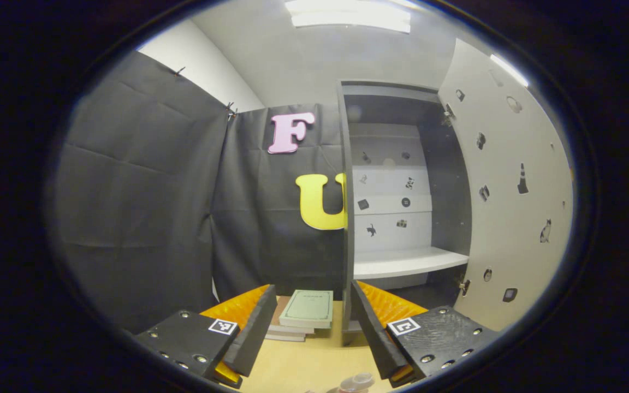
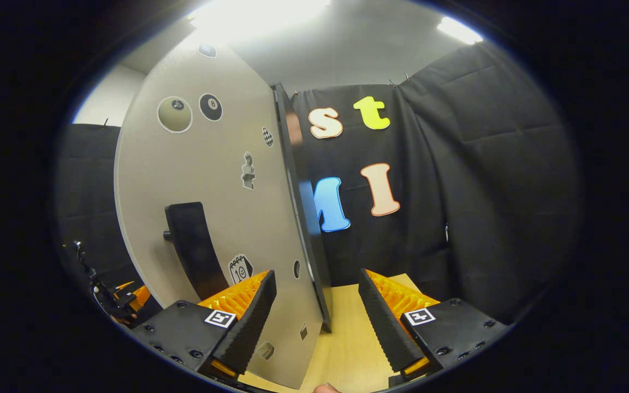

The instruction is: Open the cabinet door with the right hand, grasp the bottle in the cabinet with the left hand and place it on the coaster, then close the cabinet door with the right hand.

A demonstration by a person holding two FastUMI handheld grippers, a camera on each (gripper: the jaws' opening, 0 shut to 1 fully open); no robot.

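standing open at two o'clock in the left gripper view, the pale grey cabinet door with small picture stickers [image 1: 511, 191] is swung wide, exposing the dark-walled cabinet interior [image 1: 445, 180] and its white shelf [image 1: 407, 263] at roughly three o'clock of centre; that shelf is bare where visible. left gripper [image 1: 308, 338] sits at six o'clock, jaws released and spread wide apart, grasping nothing. between its fingers, at twelve o'clock from the tips, a stack of books with a pale green cover on top [image 1: 303, 314] lies on the light wooden tabletop [image 1: 314, 363], just beside the cabinet's left edge. at six o'clock, on the very bottom margin, the rounded cap and neck of a clear bottle [image 1: 357, 382] show below the gripper; what it stands on cannot be told. in the right gripper view, the same door [image 2: 211, 218] fills nine to twelve o'clock, seen from its outer face, edge-on at centre, carrying a black curved handle [image 2: 191, 248] at eight o'clock. right gripper [image 2: 317, 319] at six o'clock straddles the door's lower free edge, jaws released, its fingers either side of the panel and not pressing on it.
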